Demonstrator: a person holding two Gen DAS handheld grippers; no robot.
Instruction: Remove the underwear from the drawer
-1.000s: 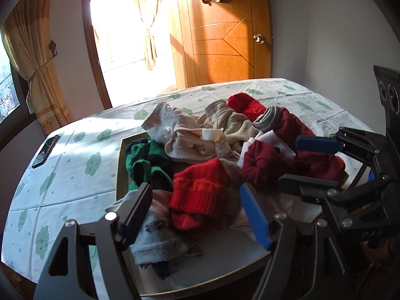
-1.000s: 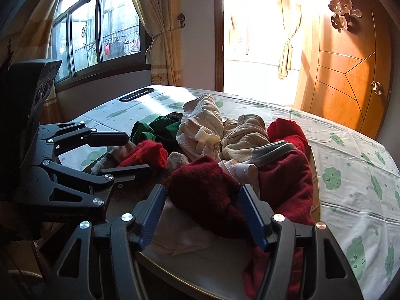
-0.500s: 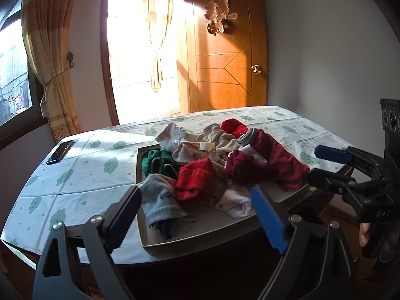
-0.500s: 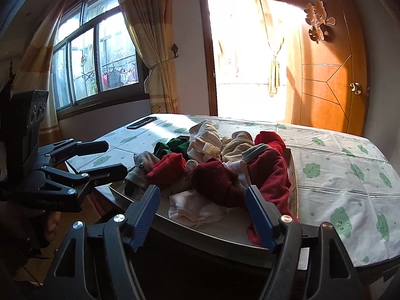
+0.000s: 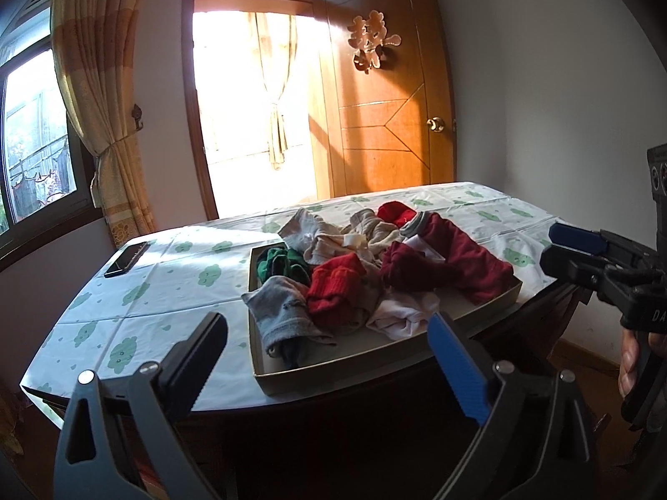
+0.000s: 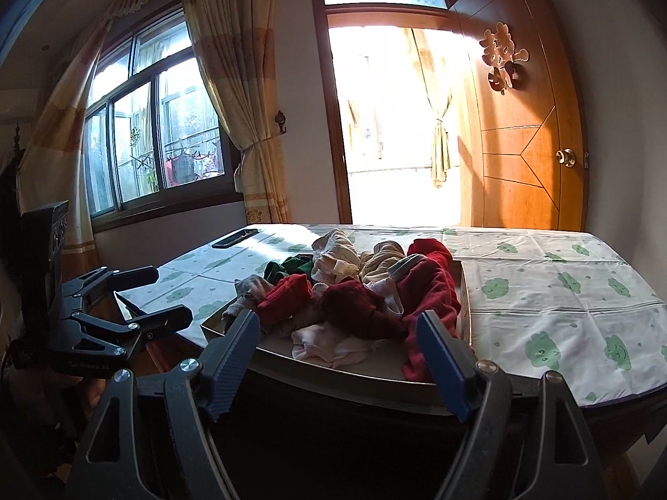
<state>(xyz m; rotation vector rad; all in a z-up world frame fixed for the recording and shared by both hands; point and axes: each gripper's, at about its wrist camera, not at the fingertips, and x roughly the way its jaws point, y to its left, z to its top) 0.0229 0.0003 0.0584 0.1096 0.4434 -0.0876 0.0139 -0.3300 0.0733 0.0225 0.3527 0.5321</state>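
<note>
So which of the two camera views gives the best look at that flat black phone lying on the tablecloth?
The left wrist view. There the flat black phone lies open to sight on the green-patterned white tablecloth, its whole long shape clear. In the right wrist view the same phone sits far back, seen edge-on as a thin dark sliver.

Ahead of my left jaws, the drawer (image 5: 333, 368) sits on the table (image 5: 166, 291), underwear (image 5: 367, 266) heaped inside; phone (image 5: 126, 258) far left.

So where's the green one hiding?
The green garment sits at the far left corner of the drawer in the left wrist view, behind the grey garment and left of the bright red one.
</note>
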